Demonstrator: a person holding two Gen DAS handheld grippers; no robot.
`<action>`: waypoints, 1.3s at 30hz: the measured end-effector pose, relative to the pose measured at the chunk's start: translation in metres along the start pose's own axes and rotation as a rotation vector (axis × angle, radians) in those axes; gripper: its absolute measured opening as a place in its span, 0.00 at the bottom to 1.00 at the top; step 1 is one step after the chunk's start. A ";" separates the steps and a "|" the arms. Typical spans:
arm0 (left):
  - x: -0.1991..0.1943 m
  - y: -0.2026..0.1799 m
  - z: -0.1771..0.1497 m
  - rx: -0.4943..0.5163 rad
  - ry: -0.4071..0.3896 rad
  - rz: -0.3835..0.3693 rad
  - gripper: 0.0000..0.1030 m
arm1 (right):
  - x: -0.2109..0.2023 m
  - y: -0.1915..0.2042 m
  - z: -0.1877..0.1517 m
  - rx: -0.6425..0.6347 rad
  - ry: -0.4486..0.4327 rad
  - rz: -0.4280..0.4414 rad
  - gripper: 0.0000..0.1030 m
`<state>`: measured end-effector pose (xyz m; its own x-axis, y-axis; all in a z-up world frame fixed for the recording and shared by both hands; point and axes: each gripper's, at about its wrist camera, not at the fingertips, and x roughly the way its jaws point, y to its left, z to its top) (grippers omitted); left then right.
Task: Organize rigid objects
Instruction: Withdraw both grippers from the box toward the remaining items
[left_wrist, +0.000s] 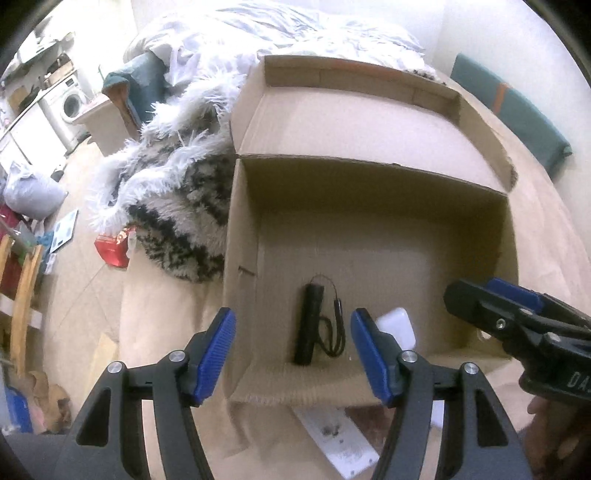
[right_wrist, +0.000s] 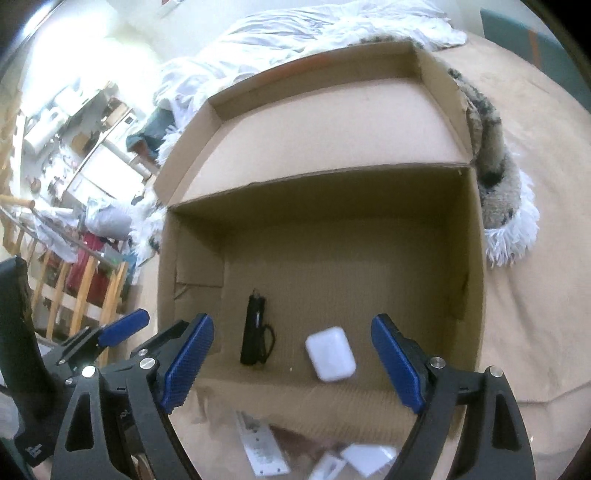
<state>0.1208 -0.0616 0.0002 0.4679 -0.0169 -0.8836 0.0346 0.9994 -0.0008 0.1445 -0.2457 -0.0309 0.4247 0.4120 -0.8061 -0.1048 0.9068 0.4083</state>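
Observation:
An open cardboard box (left_wrist: 369, 229) (right_wrist: 321, 236) lies on a tan bedcover. On its floor rest a black tube-shaped device with a cord (left_wrist: 312, 325) (right_wrist: 253, 332) and a white rounded case (right_wrist: 330, 352). In the left wrist view my own finger half hides the white case (left_wrist: 397, 325). My left gripper (left_wrist: 291, 350) hangs open above the box's near left corner, with nothing between its pads. My right gripper (right_wrist: 291, 362) stands wide open over the near edge, above the case and not touching it. Each gripper shows in the other's view: the right (left_wrist: 476, 295), the left (right_wrist: 122, 330).
Flat white pieces (left_wrist: 340, 443) (right_wrist: 258, 443) lie on the cover just in front of the box. A shaggy black-and-white throw (left_wrist: 177, 192) and rumpled white bedding (left_wrist: 258, 33) crowd the box's left and far sides. A teal cushion (left_wrist: 509, 107) lies at the far right.

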 end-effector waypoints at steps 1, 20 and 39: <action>-0.005 0.002 -0.002 -0.004 -0.005 0.001 0.60 | -0.003 0.001 -0.002 0.005 0.001 0.003 0.90; -0.024 0.048 -0.073 -0.178 0.053 -0.008 0.61 | -0.042 0.004 -0.078 0.039 0.002 -0.001 0.90; 0.064 0.006 -0.108 -0.171 0.316 -0.069 0.61 | 0.000 -0.030 -0.097 0.127 0.092 -0.070 0.90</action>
<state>0.0555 -0.0531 -0.1071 0.1724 -0.1006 -0.9799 -0.1044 0.9873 -0.1197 0.0602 -0.2638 -0.0847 0.3421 0.3598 -0.8680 0.0388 0.9176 0.3957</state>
